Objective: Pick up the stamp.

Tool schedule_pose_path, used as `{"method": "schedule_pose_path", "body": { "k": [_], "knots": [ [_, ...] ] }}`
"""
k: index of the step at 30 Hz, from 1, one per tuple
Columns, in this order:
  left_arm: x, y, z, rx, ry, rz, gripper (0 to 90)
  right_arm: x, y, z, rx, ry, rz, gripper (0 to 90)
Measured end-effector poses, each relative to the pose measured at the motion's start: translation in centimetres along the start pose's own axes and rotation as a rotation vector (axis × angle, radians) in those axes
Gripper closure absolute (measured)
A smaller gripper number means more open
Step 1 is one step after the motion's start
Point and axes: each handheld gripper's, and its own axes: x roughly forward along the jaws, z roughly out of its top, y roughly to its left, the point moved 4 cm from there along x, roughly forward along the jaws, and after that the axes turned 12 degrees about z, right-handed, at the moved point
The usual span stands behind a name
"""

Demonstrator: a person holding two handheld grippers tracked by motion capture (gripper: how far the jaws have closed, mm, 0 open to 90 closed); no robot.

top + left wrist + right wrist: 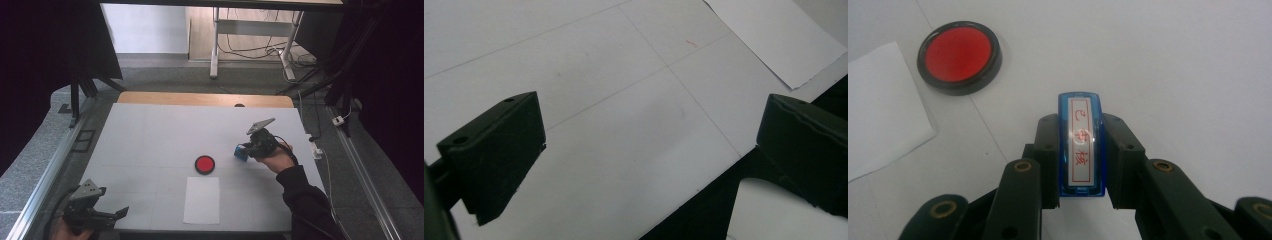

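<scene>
One blue stamp (1081,145) sits clamped in my right tool (1081,165), right of the red ink pad (959,56); my left tool (649,155) gapes wide.

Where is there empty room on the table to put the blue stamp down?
Widest bare patch: the far half of the table, beyond the red ink pad. Also bare: the left side between the paper sheet and left gripper. Tightest: around the pad and right gripper, which clamps the blue stamp.
</scene>
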Motion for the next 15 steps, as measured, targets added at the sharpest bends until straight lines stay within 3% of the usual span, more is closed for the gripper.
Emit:
{"method": "schedule_pose_path", "body": {
  "k": [15],
  "knots": [
    [0.0, 0.1, 0.0, -0.01, -0.004, -0.005, 0.0, -2.0, 1.7, 0.0, 0.006, -0.08, 0.0, 71.1]
  ]
}}
